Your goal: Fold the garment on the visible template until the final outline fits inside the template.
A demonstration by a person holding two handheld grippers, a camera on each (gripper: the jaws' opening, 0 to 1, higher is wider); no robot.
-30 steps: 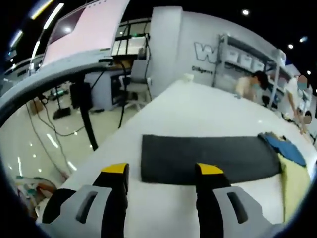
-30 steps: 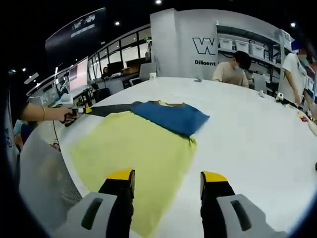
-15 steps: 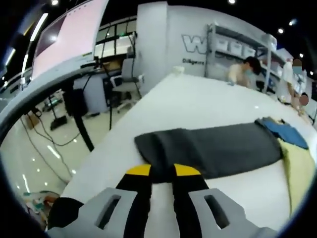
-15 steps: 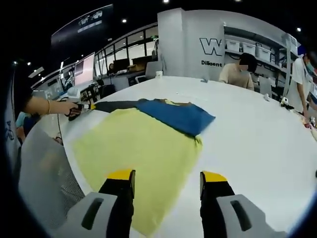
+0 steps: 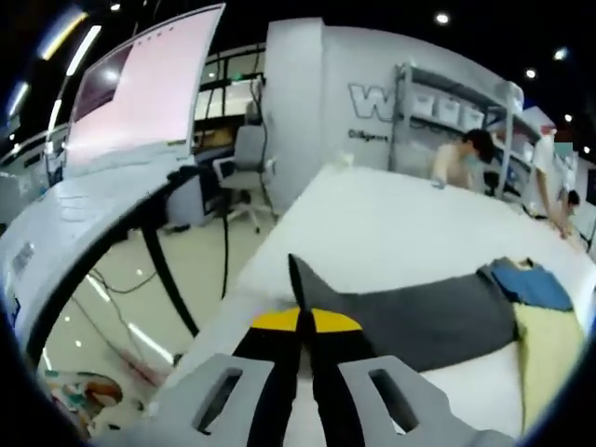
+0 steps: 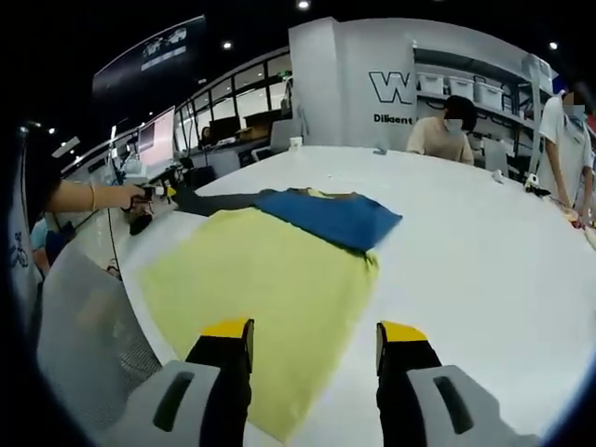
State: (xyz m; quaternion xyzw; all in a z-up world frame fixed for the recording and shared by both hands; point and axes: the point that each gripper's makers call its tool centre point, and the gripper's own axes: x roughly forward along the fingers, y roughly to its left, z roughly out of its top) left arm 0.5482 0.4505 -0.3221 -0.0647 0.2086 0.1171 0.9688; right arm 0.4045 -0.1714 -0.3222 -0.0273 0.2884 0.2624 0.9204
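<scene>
- Count: two grippers, one white table [image 6: 484, 242], one garment with three colour zones – dark grey part [image 5: 419, 317], blue part [image 6: 335, 216], yellow-green part [image 6: 261, 289]. Two people at the far side of the table [image 6: 447, 130].
- Left gripper [image 5: 305, 321]: jaws pressed together, yellow tips touching, pinching the near corner of the dark grey part. That corner is lifted off the table into a peak [image 5: 296, 279] just above the tips.
- In the left gripper view the grey part runs away to the right along the table edge, meeting the blue part [image 5: 531, 282] and the yellow-green part [image 5: 545, 358] at the far right.
- Right gripper [image 6: 312, 331]: jaws wide apart, holding nothing, hovering over the near edge of the yellow-green part.
- In the right gripper view the person's left hand [image 6: 130, 197] is out at the far left table edge, forearm roughly level, at the grey end [image 6: 214, 198] of the garment.
- Versus 0.5 s ago: grey corner was flat on the table, now raised; the left hand sits higher. Right gripper unchanged, still open.
- No template outline I can make out under the cloth.
</scene>
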